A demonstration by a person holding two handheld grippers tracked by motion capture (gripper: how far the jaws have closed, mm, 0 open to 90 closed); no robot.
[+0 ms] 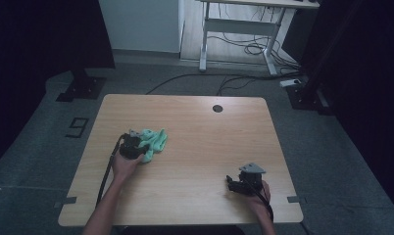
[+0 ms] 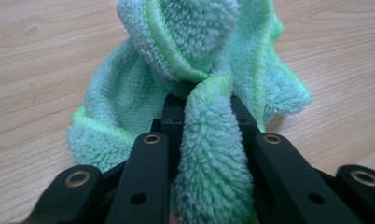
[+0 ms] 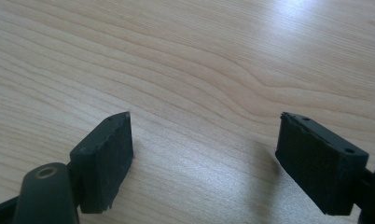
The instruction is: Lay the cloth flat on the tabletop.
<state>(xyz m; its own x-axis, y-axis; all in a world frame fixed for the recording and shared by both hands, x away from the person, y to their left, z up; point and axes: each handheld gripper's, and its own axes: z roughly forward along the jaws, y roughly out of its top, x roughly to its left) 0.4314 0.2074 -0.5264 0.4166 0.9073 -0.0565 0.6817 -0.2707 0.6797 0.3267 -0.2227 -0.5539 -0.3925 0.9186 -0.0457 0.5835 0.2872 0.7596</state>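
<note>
a recording lab or test room, not a home. a pale wood-laminate bench (image 1: 195,122) with rounded corners and a round black cable port (image 1: 217,108) stands alone on grey carpet floor (image 1: 332,147). black curtains (image 1: 33,34) close off both sides, on black stand bases (image 1: 80,88). black cables (image 1: 205,78) run loose across the floor to a white power strip (image 1: 289,82). a white-framed desk (image 1: 244,29) stands at the back wall. a figure "9" in dark tape (image 1: 77,127) marks the floor beside the bench.

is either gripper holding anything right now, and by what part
The left gripper is shut on the green cloth, pinching a bunched fold at its near edge. The right gripper holds nothing; its jaws stand open over the table.
</note>
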